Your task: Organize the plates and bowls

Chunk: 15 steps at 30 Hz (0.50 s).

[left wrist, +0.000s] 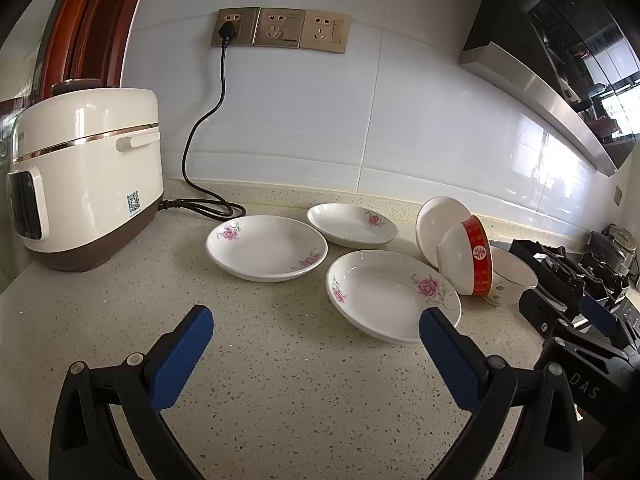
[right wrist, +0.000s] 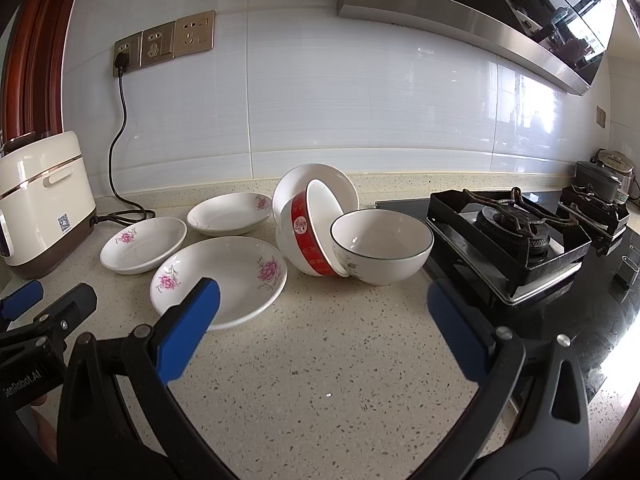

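— Fingers (left wrist: 182, 356) on both grippers: how are they sitting?

— Blue, ribbed, spread wide and gripping nothing, left gripper (left wrist: 316, 320) and right gripper (right wrist: 324, 296) hovering over a speckled stone counter (right wrist: 312, 360).

— And the dishes?

— Three glossy floral plates (right wrist: 220, 276) are lying at eleven o'clock; bowls (right wrist: 380, 246) are leaning together at twelve. White tiles (right wrist: 360, 100) are gleaming behind; a black stove (right wrist: 520, 240) is sitting at two.

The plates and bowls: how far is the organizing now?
Nothing looks stacked yet. Three flowered plates lie separately on the counter; the red bowl leans tilted against the upright bowl. Left gripper and right gripper are open, holding nothing. All sorting remains.
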Motion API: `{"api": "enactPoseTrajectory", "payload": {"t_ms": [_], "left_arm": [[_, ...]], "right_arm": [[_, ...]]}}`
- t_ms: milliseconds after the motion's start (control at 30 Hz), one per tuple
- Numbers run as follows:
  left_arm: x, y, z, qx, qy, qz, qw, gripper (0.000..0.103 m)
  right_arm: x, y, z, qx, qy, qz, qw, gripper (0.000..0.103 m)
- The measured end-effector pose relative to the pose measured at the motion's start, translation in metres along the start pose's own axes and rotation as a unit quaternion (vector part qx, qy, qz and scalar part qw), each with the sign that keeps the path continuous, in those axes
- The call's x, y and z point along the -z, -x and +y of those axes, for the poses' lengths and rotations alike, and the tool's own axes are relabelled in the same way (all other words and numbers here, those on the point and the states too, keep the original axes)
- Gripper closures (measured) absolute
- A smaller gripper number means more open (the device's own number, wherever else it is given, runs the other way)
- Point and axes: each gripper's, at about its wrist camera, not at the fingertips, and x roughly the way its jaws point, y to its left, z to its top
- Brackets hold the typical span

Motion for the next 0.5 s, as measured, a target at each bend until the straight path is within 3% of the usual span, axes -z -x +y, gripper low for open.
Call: {"api": "enactPoseTrajectory", "payload": {"t_ms": [500], "left_arm": [[0.0002,-0.0001,-0.0014,0.0,-0.001,0.0,1.0,0.0]], "right_arm": [[0.0,0.0002,0.0001,0.0,0.0,0.0,1.0,0.0]]}}
